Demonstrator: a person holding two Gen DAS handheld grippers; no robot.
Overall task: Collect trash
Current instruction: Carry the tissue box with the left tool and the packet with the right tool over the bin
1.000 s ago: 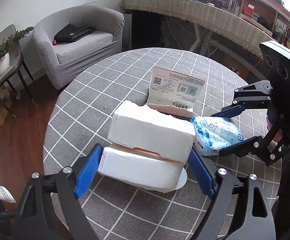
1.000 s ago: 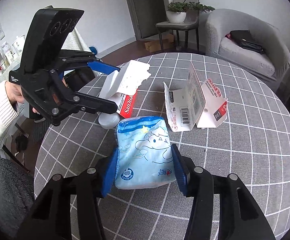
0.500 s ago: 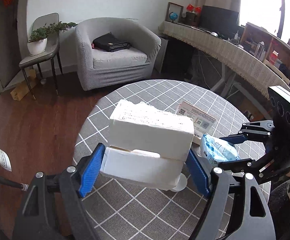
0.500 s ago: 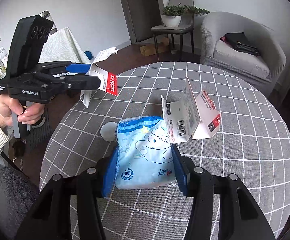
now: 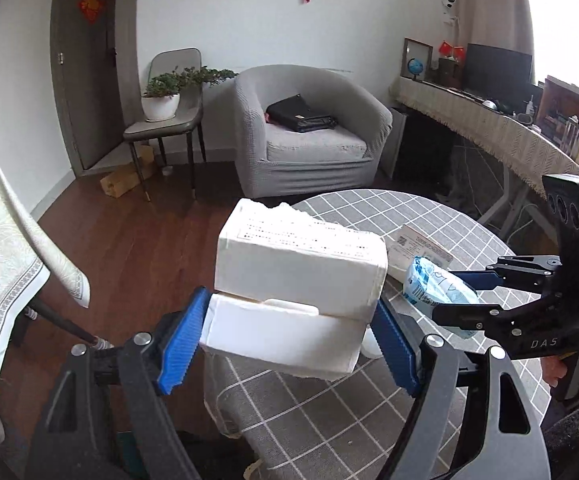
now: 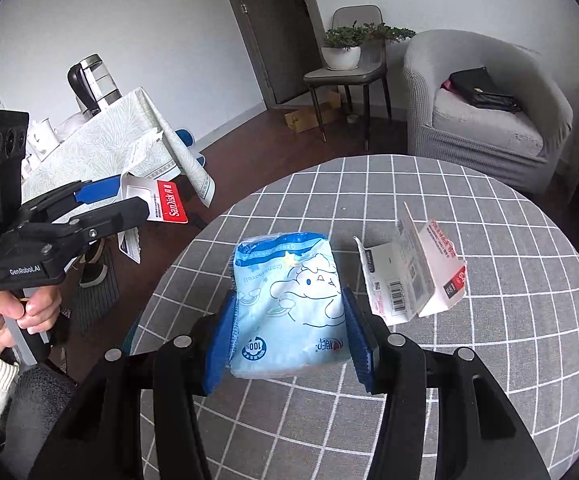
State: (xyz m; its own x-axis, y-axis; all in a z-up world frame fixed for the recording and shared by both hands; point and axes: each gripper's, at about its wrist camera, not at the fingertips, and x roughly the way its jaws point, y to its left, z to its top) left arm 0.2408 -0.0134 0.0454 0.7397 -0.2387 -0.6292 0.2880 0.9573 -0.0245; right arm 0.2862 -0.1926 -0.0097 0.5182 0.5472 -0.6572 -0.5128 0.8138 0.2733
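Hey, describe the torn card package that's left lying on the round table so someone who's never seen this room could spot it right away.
Find the round table with the grey cloth checked in white, in front of the grey armchair. The torn card package stands open on it like a tent, just right of the light blue cartoon pouch in the right gripper. It alone is stiff white card with a barcode and a red corner.

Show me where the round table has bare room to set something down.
The checked table is bare to the right of and behind the torn card package, out to the rim. The crowded spot is centre-left, where the right claw holds the blue wipes pack close beside that package.
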